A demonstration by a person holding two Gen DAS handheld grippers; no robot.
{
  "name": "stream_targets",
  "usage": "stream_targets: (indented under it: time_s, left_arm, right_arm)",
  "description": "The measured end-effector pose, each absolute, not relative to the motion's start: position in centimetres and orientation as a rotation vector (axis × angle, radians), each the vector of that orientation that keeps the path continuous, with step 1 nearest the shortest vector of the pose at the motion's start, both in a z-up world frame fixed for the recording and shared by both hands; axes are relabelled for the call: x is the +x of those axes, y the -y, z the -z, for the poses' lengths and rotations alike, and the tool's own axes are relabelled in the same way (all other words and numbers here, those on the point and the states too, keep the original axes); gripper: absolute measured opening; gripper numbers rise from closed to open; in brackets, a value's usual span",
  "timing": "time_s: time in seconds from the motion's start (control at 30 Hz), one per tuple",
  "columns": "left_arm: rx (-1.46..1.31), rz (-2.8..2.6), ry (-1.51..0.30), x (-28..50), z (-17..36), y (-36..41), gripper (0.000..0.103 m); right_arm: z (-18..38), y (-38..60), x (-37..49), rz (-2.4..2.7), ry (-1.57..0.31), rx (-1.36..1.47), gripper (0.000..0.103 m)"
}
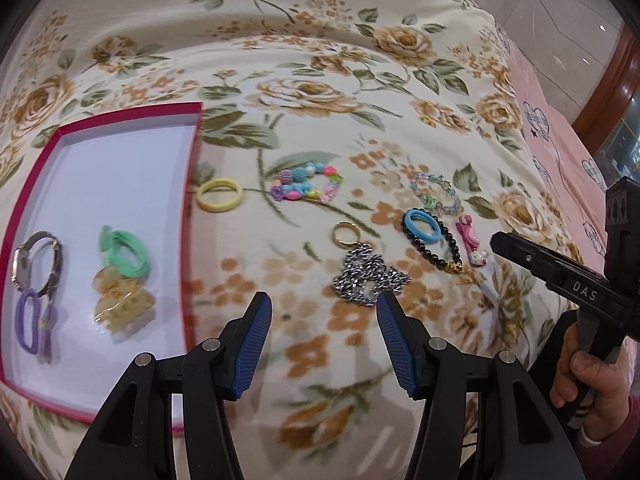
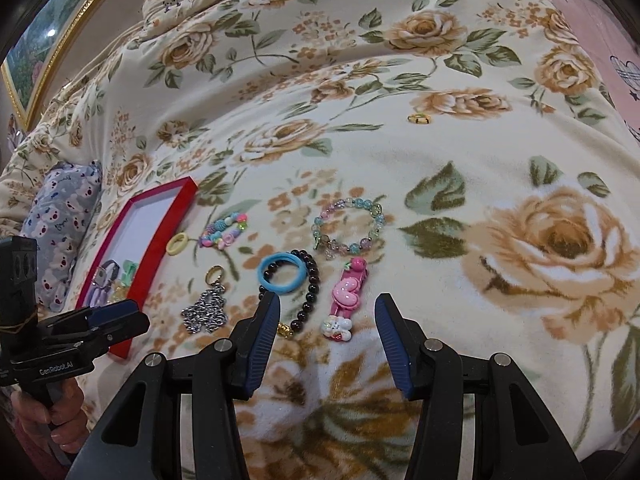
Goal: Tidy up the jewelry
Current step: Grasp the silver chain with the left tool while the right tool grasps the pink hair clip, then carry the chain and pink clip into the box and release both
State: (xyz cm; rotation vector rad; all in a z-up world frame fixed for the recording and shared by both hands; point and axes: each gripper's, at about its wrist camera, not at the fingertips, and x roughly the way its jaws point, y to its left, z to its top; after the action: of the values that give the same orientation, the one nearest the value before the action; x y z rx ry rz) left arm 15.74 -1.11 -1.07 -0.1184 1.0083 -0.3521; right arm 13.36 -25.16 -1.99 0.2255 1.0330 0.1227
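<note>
A red-rimmed box with a white floor lies on the floral blanket at the left; it holds a watch, a purple hair tie, a green hair tie and a yellowish claw clip. On the blanket lie a yellow ring, a colourful bead bracelet, a silver keychain, a blue hair tie on a black bead bracelet, a pink hair clip and a pastel bead bracelet. My left gripper is open and empty, near the keychain. My right gripper is open and empty, just before the pink clip.
A small yellow ring lies far off on the blanket. A blue patterned pillow sits beyond the box. Pink bedding borders the blanket at the right. A gold-framed picture stands at the far left.
</note>
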Motion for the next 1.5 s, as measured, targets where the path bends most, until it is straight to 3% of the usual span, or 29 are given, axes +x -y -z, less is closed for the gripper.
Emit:
stream_targets:
  time_s: [0.3, 0.53, 0.6, 0.67, 0.7, 0.77, 1.5]
  left_arm:
    - [-0.071, 0.405, -1.029, 17.6, 2.7, 4.1, 0.054]
    - [-0.024, 0.413, -1.052, 19.3, 4.9, 6.1, 0.052]
    - [0.016, 0.405, -1.035, 19.5, 5.2, 6.8, 0.036]
    - [0.021, 0.414, -1.033, 19.5, 5.3, 6.9, 0.020]
    - [0.012, 0.425, -1.034, 19.6, 5.4, 7.0, 0.016]
    - [0.008, 0.432, -1.028, 19.5, 5.3, 6.9, 0.010]
    - [-0.091, 0.422, -0.856, 13.6, -1.8, 1.2, 0.008]
  right_arm:
    - [3.5, 25.0, 14.4, -0.109, -1.061, 0.194, 0.050]
    - [5.0, 24.2, 15.3, -0.108, -1.090, 0.146, 0.041]
    - [5.3, 24.1, 15.4, -0.102, -1.086, 0.133, 0.037]
    - [5.5, 24.0, 15.4, -0.092, -1.078, 0.113, 0.027]
    - [5.6, 24.0, 15.5, -0.083, -1.081, 0.099, 0.021]
    - [5.5, 24.1, 15.4, -0.086, -1.077, 0.103, 0.019]
    - [-0.3, 20.7, 13.9, -0.227, -0.963, 0.156, 0.018]
